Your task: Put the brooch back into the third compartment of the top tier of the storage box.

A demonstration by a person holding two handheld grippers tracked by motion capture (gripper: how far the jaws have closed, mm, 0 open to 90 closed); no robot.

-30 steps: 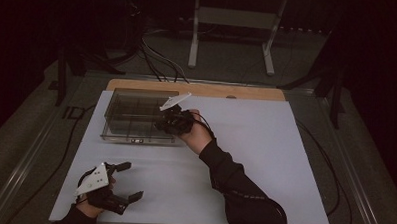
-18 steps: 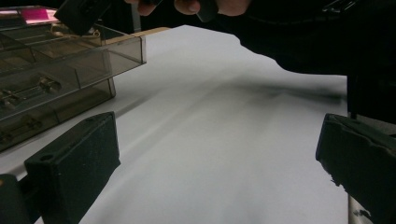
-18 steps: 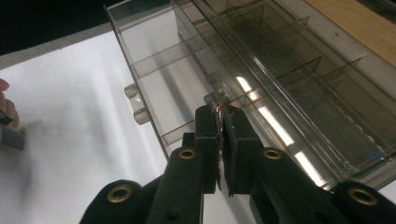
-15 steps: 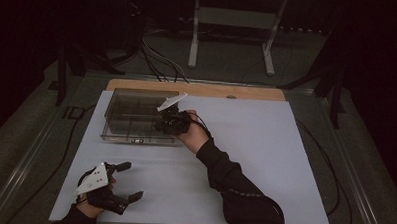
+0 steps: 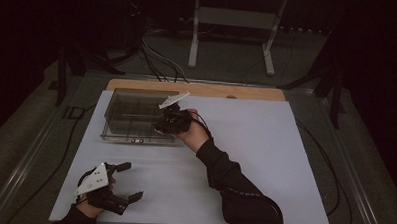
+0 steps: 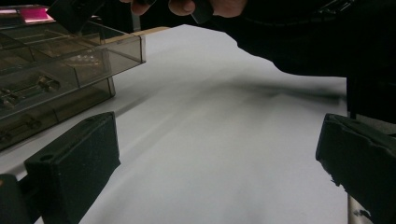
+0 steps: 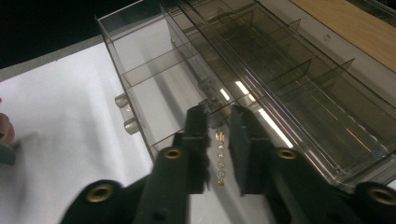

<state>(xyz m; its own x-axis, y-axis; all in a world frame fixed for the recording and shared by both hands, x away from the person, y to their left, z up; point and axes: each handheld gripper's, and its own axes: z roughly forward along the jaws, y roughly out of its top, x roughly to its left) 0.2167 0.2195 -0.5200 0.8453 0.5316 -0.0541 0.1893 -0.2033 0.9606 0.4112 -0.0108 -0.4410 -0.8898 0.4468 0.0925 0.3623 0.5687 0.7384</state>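
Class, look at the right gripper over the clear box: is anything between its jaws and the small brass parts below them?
Nothing visible. The right gripper hangs over the open clear box, jaws a narrow gap apart, and the row of small brass parts shows in that gap. No divider or lid crosses between them. Whether the jaws touch the parts cannot be told.
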